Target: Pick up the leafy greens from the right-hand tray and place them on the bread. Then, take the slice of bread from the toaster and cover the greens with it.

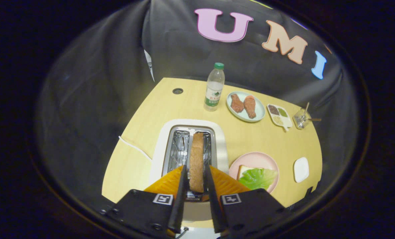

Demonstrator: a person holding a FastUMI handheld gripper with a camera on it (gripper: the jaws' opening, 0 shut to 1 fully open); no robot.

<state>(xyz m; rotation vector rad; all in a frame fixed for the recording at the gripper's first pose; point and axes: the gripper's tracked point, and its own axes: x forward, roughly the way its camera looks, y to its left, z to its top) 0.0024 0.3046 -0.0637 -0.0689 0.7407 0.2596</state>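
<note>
Brown bread slice (196, 159), white toaster (160, 146), green leaf (257, 177), pink plate (250, 159), pale-yellow table (250, 139).

Handheld two-finger gripper (196, 186): two black block-shaped mounts, each with a white square coded marker; dark screws along lower edges; slim tapering jaws.

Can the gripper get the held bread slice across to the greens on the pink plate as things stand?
Probably yes. The gripper is closed on the bread slice above the toaster. The pink plate with the greens sits just right of the toaster, with nothing standing between them.
</note>
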